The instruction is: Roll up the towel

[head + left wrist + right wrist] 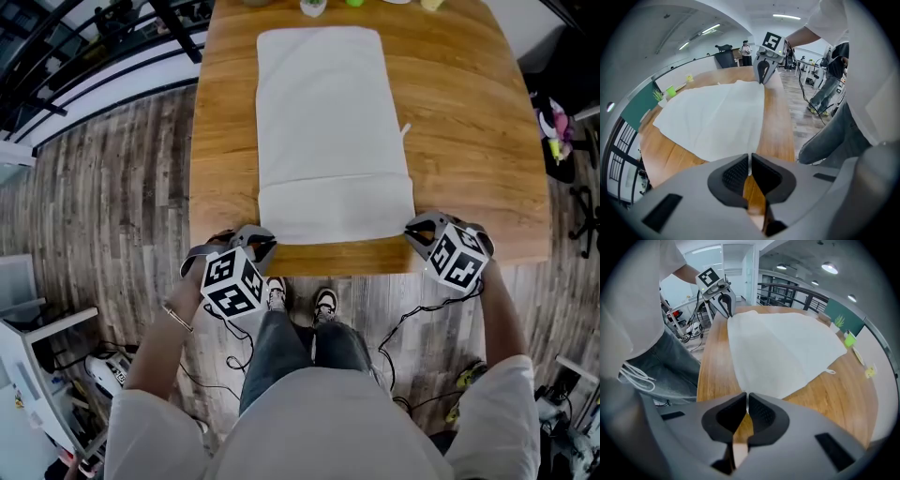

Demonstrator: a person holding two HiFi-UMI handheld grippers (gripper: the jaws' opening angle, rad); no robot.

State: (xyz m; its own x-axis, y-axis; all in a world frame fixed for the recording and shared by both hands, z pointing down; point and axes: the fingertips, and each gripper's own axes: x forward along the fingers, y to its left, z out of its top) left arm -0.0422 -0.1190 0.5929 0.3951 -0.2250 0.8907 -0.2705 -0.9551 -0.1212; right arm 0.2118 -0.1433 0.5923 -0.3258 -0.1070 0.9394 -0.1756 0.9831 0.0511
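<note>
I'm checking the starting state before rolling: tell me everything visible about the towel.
The towel is white cloth, a long rectangle spread flat and unrolled on the wooden table, lengthwise away from the person. A crease crosses it near the near end; a small loop sticks out at its right edge. The left gripper and right gripper pinch its near corners.

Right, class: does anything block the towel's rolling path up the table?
Nothing visible does. The towel lies bare; the left gripper and right gripper pinch its near corners. The small items on the table sit beyond the towel's far edge.
</note>
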